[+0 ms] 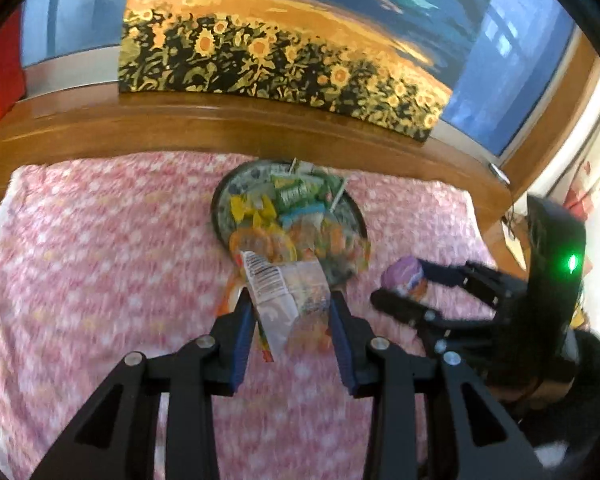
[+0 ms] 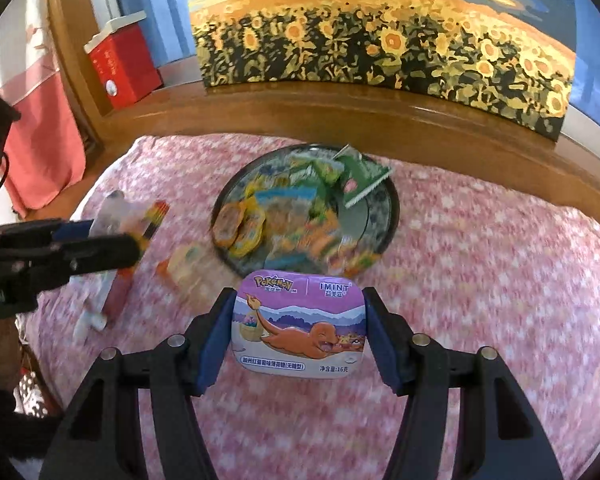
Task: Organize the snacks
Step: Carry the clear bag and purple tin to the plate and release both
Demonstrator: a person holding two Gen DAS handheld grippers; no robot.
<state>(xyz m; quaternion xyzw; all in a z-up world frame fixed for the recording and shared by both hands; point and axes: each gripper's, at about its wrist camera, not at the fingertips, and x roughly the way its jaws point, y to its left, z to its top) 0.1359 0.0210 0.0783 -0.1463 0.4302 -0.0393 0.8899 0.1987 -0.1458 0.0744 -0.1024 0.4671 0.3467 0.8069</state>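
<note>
A dark round tray (image 1: 224,188) piled with snack packets sits on the pink blanket; it also shows in the right wrist view (image 2: 384,208). My left gripper (image 1: 292,304) is shut on a clear snack packet (image 1: 288,292) with a barcode label, held just in front of the tray. My right gripper (image 2: 298,312) is shut on a purple Pokemon mint tin (image 2: 300,326), also near the tray's front edge. The tin (image 1: 406,276) and right gripper show at the right in the left wrist view. The left gripper (image 2: 100,240) with its packet shows at the left in the right wrist view.
The pink blanket (image 1: 100,260) covers the surface, bounded by a wooden ledge (image 1: 180,124). A sunflower painting (image 1: 284,48) leans behind it. A red box (image 2: 124,64) stands at the back left. A small orange packet (image 2: 184,264) lies left of the tray.
</note>
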